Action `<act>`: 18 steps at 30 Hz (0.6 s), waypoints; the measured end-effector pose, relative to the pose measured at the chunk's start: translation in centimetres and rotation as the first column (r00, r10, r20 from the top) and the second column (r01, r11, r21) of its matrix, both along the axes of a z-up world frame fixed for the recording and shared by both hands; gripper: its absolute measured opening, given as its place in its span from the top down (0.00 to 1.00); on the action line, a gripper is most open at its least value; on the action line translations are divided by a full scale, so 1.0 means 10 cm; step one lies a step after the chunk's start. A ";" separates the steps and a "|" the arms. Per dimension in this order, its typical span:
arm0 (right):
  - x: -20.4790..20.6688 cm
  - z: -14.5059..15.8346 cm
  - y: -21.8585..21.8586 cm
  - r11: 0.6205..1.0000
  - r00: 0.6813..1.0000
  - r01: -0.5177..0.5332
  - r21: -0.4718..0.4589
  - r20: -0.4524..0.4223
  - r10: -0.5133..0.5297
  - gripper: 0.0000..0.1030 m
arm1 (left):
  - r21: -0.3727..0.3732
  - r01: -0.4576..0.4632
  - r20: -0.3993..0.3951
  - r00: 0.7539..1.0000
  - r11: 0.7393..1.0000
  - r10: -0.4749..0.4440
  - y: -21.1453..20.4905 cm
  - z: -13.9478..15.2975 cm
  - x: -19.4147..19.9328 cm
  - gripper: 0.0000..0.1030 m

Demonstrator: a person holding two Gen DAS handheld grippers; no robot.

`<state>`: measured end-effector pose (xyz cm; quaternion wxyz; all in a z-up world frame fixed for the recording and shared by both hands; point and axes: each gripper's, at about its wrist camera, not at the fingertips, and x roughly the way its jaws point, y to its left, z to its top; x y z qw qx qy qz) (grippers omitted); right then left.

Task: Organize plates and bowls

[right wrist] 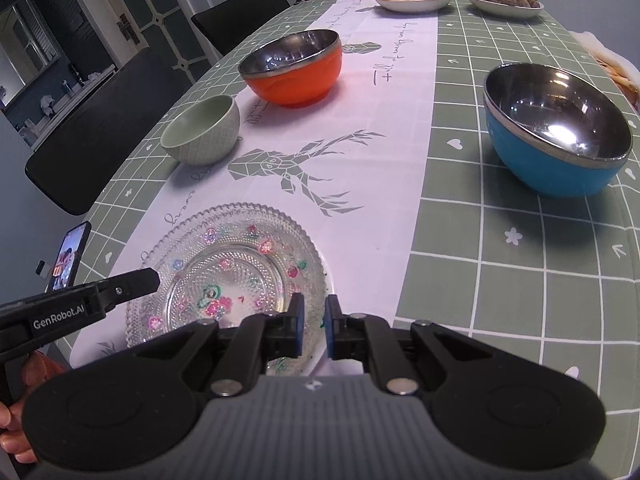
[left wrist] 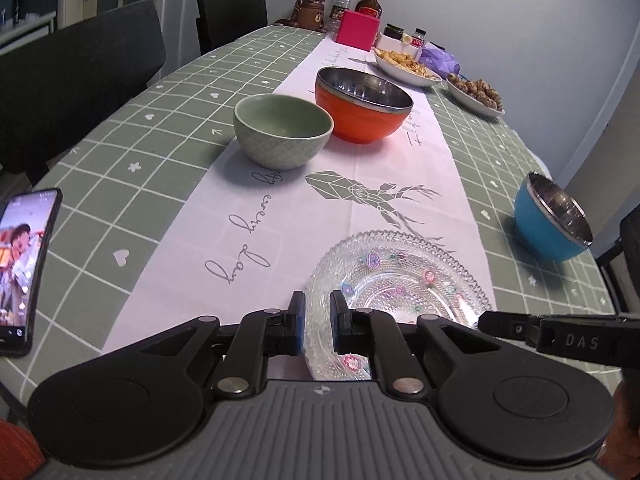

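**Glass plate waits between two grippers as the sorting stands unstarted**

The glass plate (left wrist: 400, 280) lies flat on the desk (left wrist: 160, 128), directly under and just ahead of both tools. The left gripper (left wrist: 317, 320) hovers over the plate's near rim with a narrow gap between its blue pads, grasping nothing; the right gripper (right wrist: 313, 326) hangs over the opposite edge in the same slightly parted state, also empty. Farther ahead of the left gripper sit the green bowl (left wrist: 282, 136) and, just beyond and nearly touching it, the orange bowl (left wrist: 362, 104). The blue bowl (right wrist: 556, 132) stands well apart, ahead and to the right of the right gripper. A phone (left wrist: 26, 268) rests to the left gripper's left. Judging from this layout, nothing is stacked yet. The plate looks thin, low and slick: pads closing on its scalloped rim could slip off, or skid it along the cloth. With both tools crowding one plate, they could also knock together.
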<state>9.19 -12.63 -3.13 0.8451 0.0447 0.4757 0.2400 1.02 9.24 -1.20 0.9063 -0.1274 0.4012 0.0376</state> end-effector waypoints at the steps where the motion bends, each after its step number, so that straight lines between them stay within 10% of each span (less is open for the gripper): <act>1: 0.00 0.00 0.00 1.000 1.000 -0.001 -0.001 0.001 0.001 0.92 | 0.014 0.013 0.000 1.000 1.000 -0.013 -0.02 -0.01 0.00 0.87; 13: -0.01 0.08 -0.06 0.999 0.999 0.025 0.027 0.026 -0.025 0.74 | 0.052 0.025 0.044 0.999 0.998 -0.028 -0.03 0.04 0.00 0.85; 18: 0.05 0.07 -0.09 0.997 0.998 0.063 0.048 0.004 -0.063 0.61 | 0.029 0.036 0.069 0.997 0.999 -0.038 -0.02 0.09 0.04 0.66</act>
